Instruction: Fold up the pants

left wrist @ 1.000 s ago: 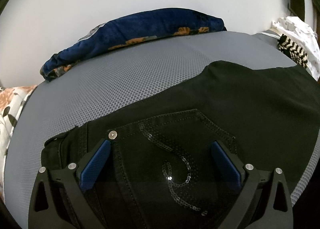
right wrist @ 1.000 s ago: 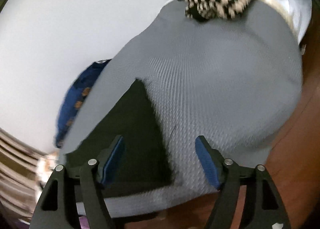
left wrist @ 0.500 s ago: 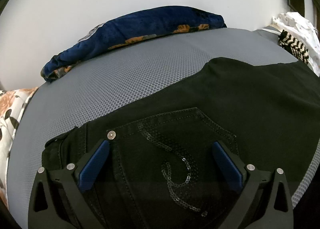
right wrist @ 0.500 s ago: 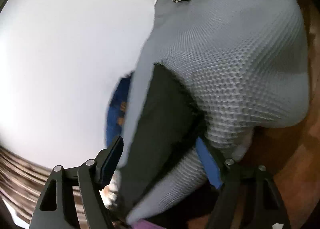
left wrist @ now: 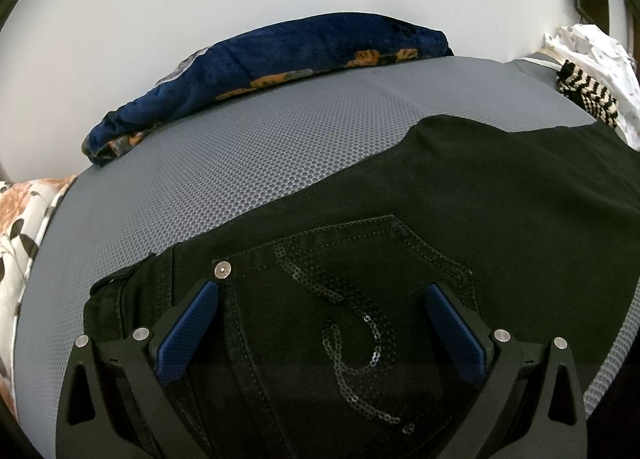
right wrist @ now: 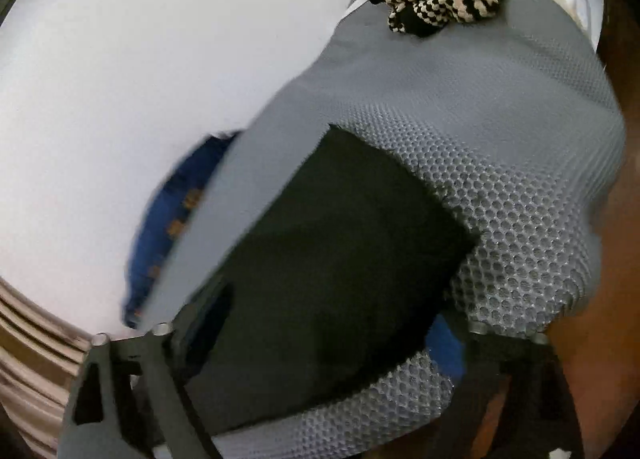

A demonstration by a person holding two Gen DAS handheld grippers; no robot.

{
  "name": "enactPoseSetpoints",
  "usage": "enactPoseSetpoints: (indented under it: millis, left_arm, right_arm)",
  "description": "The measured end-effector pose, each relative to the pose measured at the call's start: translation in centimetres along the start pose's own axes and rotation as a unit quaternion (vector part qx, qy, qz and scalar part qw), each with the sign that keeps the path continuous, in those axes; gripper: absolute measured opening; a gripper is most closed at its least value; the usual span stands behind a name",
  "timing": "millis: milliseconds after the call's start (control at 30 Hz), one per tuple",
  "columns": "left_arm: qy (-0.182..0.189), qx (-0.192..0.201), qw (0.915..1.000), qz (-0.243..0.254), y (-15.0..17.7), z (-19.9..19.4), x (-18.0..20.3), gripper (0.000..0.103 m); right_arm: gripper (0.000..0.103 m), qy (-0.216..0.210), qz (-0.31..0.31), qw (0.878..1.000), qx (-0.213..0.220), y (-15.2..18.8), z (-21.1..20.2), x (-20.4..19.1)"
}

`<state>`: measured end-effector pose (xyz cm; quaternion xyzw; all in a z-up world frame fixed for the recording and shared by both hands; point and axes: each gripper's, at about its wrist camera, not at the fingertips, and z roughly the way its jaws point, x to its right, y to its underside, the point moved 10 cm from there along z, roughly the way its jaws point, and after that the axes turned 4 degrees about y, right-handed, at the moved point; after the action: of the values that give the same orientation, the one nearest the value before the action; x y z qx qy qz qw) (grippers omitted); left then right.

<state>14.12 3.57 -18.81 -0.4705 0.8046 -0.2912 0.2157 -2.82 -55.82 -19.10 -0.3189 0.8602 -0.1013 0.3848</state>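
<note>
Closing my right gripper [right wrist: 320, 323] over the hem end of the black pants [left wrist: 460, 195], spread flat on the grey mesh mattress [left wrist: 260, 147].
My left gripper [left wrist: 320, 323] hangs spread over the sequinned back pocket [left wrist: 360, 299], pinching nothing. Denim: limp, moderately heavy, grippy; I would pinch hems and waistband.

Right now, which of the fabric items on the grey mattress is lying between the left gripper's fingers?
The black pants, sequinned back pocket up. The navy floral blanket and the striped knit piece lie at the far edge.
</note>
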Motion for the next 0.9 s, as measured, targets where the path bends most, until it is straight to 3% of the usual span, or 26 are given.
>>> enactPoseSetpoints:
  millis: [33, 100, 133, 167, 367, 533, 667, 767, 900]
  left_arm:
    - [0.001, 0.0, 1.0, 0.0, 0.0, 0.0, 0.0, 0.102]
    - [0.003, 0.002, 1.0, -0.002, -0.1, -0.1, 0.0, 0.102]
    - [0.004, 0.002, 1.0, -0.003, -0.1, -0.2, 0.0, 0.102]
    - [0.006, 0.004, 1.0, -0.004, -0.1, -0.2, 0.0, 0.102]
    - [0.022, 0.017, 0.9992, -0.027, -0.5, -1.2, -0.4, 0.102]
    - [0.056, 0.068, 0.9927, -0.082, -2.6, -5.0, -0.7, 0.102]
    - [0.065, 0.104, 0.9896, -0.076, -4.0, -8.2, 0.1, 0.102]
    - [0.079, 0.116, 0.988, -0.065, -4.1, -9.7, 1.0, 0.102]
    - [0.092, 0.117, 0.9874, -0.052, -3.5, -10.5, 2.2, 0.102]
  right_arm:
    - [0.043, 0.014, 0.008, 1.0, -0.007, -0.2, 0.3, 0.3]
    - [0.034, 0.008, 0.036, 0.999, -0.026, -0.7, 0.8, 0.6]
    - [0.022, 0.003, 0.055, 0.998, -0.036, -0.9, 1.2, 0.8]
    - [0.017, -0.007, 0.07, 0.997, -0.044, -0.9, 1.6, 1.0]
    - [0.014, -0.025, 0.044, 0.998, -0.024, -1.1, -0.2, -2.1]
    - [0.011, -0.082, -0.048, 0.995, -0.02, 0.0, -1.6, -13.0]
    - [0.011, -0.137, -0.118, 0.982, -0.052, 5.1, -0.7, -22.5]
    - [0.01, -0.171, -0.167, 0.965, -0.106, 12.2, 1.8, -28.4]
    - [0.009, -0.161, -0.221, 0.946, -0.176, 21.4, 6.0, -31.1]
